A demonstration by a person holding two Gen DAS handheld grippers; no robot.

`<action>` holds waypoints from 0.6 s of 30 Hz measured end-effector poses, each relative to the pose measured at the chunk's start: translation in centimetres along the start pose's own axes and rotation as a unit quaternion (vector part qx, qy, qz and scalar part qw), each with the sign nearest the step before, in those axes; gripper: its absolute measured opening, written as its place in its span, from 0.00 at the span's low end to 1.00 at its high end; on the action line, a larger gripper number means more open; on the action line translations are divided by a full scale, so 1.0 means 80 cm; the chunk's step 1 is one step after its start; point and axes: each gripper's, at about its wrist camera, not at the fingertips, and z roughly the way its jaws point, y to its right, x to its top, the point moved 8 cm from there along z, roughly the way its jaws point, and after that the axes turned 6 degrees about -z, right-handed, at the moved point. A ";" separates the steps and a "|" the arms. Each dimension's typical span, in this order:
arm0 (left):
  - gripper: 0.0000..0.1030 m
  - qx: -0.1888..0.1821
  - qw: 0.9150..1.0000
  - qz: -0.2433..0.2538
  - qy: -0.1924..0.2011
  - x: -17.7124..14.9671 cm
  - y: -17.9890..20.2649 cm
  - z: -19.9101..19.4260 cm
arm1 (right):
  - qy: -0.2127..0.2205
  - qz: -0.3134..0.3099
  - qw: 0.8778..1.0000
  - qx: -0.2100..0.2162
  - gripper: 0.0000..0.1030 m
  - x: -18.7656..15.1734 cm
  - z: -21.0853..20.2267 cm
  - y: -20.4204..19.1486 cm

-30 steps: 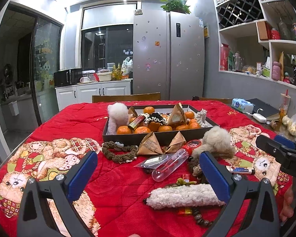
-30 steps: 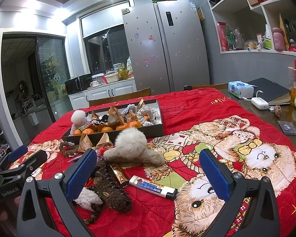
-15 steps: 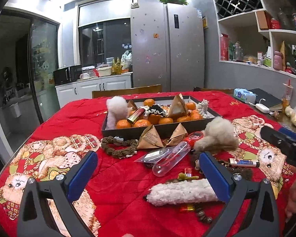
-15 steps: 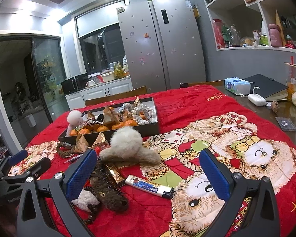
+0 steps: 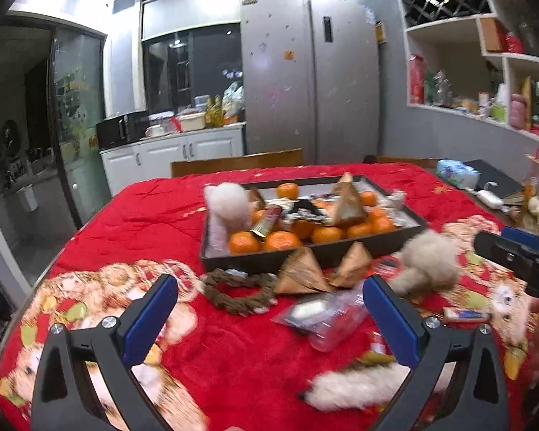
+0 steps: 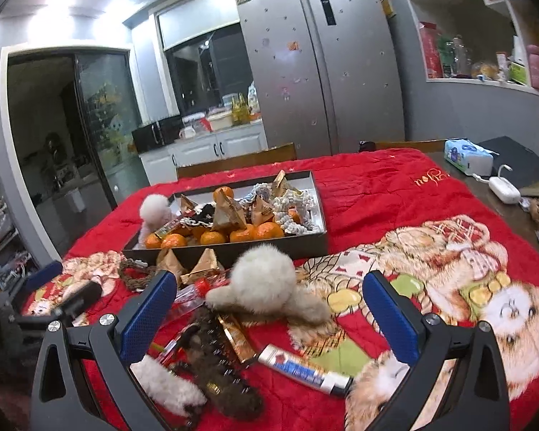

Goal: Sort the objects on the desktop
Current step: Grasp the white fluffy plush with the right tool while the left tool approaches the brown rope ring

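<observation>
A dark tray (image 5: 269, 260) (image 6: 316, 194) holds oranges, paper pyramids and fluffy items on the red cloth. In front of it lie a brown braided ring (image 5: 239, 292), two paper pyramids (image 5: 302, 273), a clear tube (image 5: 336, 319), a beige fluffy clip (image 5: 425, 265) (image 6: 266, 283), a white fluffy clip (image 5: 355, 386), a brown fluffy clip (image 6: 219, 370) and a small tube (image 6: 305, 370). My left gripper (image 5: 269, 319) is open and empty above the cloth. My right gripper (image 6: 269, 318) is open and empty, over the fluffy clips.
A tissue pack (image 6: 467, 156), a white charger (image 6: 503, 188) and a dark laptop (image 6: 521, 165) lie on the bare table at the right. A wooden chair back (image 5: 237, 161) stands behind the table. The right gripper shows in the left view (image 5: 517, 255).
Both grippers have risen and drawn back slightly, so the table objects sit lower and farther in view. Both stay open and empty. No object has moved.
</observation>
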 end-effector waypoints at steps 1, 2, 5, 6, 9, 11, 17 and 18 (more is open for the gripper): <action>1.00 0.005 1.000 -0.001 -0.005 0.003 -0.006 0.007 | -0.008 -0.003 1.000 -0.001 0.99 0.001 0.006 0.001; 1.00 0.007 1.000 -0.003 -0.013 0.006 -0.012 0.016 | -0.019 -0.003 1.000 0.002 0.96 0.003 0.014 0.002; 1.00 0.011 0.999 -0.019 -0.045 0.010 -0.034 0.045 | -0.049 0.011 0.999 0.021 0.91 0.004 0.036 0.007; 1.00 0.017 0.998 -0.022 -0.053 0.009 -0.040 0.054 | -0.057 0.013 0.998 0.023 0.89 0.004 0.042 0.008; 1.00 0.044 0.996 -0.023 -0.075 0.008 -0.058 0.082 | -0.080 0.014 0.996 0.026 0.85 0.001 0.063 0.010; 1.00 0.049 0.994 -0.031 -0.093 0.004 -0.067 0.100 | -0.088 0.015 0.996 0.030 0.85 0.000 0.076 0.009; 1.00 0.050 0.988 -0.035 -0.145 -0.017 -0.079 0.148 | -0.109 0.020 0.993 0.044 0.73 -0.009 0.102 0.004; 1.00 0.043 0.986 -0.041 -0.157 -0.021 -0.081 0.154 | -0.114 0.021 0.992 0.049 0.70 -0.012 0.104 0.002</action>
